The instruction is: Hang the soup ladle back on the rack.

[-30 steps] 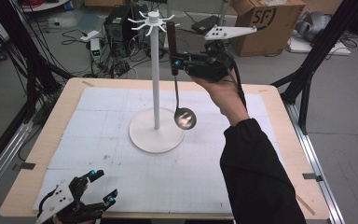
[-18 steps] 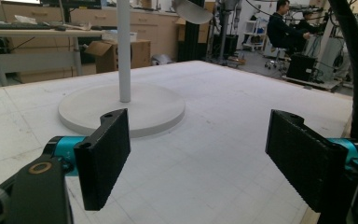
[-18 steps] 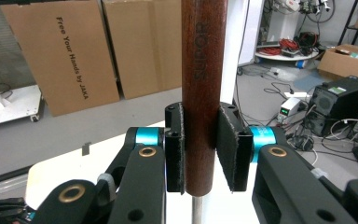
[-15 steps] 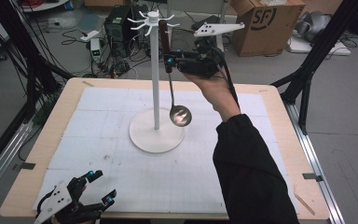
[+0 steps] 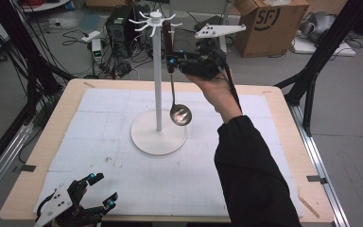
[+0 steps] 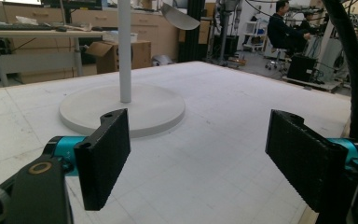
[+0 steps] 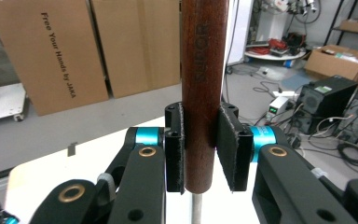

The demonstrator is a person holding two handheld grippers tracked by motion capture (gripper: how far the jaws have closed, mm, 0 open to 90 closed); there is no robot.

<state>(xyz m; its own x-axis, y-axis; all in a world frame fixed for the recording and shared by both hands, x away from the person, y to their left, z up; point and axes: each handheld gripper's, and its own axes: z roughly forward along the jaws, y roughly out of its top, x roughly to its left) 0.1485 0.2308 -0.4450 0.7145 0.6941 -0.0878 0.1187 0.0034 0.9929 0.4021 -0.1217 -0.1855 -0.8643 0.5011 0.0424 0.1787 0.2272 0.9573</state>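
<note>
The right tool [image 5: 171, 60] is clenched on the dark wooden handle of a ladle [image 5: 180, 114], its 2 pads pressing the handle from either side, as the right gripper view shows [image 7: 204, 93]. The ladle hangs upright in the air, bowl down, just beside the pole of the white hook stand [image 5: 158, 94], with the handle top close under the stand's hooks and the bowl above the round base. It looks stiff and fairly light: a thin metal stem joining a polished steel bowl to a smooth wooden grip. The wood gives the pads better purchase than the metal would, and holding low on the grip leaves the top end free for a hook. The weight of the bowl should keep the ladle plumb, though it may swing.

Against the frame 1 second ago, the ladle sits higher and nearer the pole, and the hand has risen toward the hooks.

The left tool [image 5: 97, 191] rests at the near edge of the tabletop [image 5: 283, 101], jaws spread wide with nothing between them, unchanged from that frame.
</note>
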